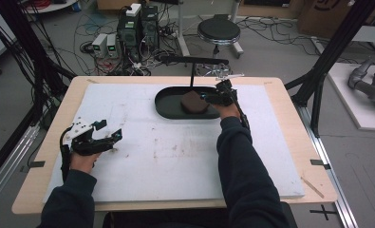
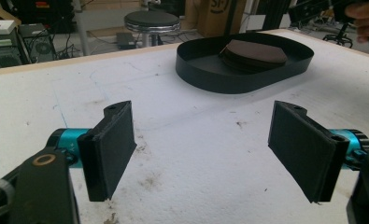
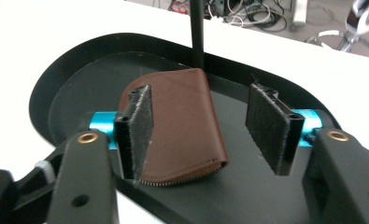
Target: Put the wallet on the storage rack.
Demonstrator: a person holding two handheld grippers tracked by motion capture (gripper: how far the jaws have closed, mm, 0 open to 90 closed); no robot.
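Observation:
A brown leather pouch (image 1: 194, 102) (image 3: 182, 121) lies flat in a black oval tray (image 1: 168, 111) (image 3: 56, 84) at the far middle of the white board. My right gripper (image 1: 206, 97) (image 3: 205, 135) hovers over the tray from the right, open. In the right gripper view one pad stands over the pouch's left part and the other is well off its right edge. My left gripper (image 1: 110, 130) (image 2: 210, 149) rests low at the board's left side, open wide with nothing between its pads. In the left gripper view the tray (image 2: 210, 77) and the pouch (image 2: 254, 51) sit farther off.
A thin black post (image 1: 192, 76) (image 3: 197, 32) rises at the tray's far edge and carries a horizontal arm. The white board (image 1: 175, 156) covers most of the wooden table. Behind the table are a round stool (image 1: 218, 31), computer boxes (image 1: 137, 26) and loose cables.

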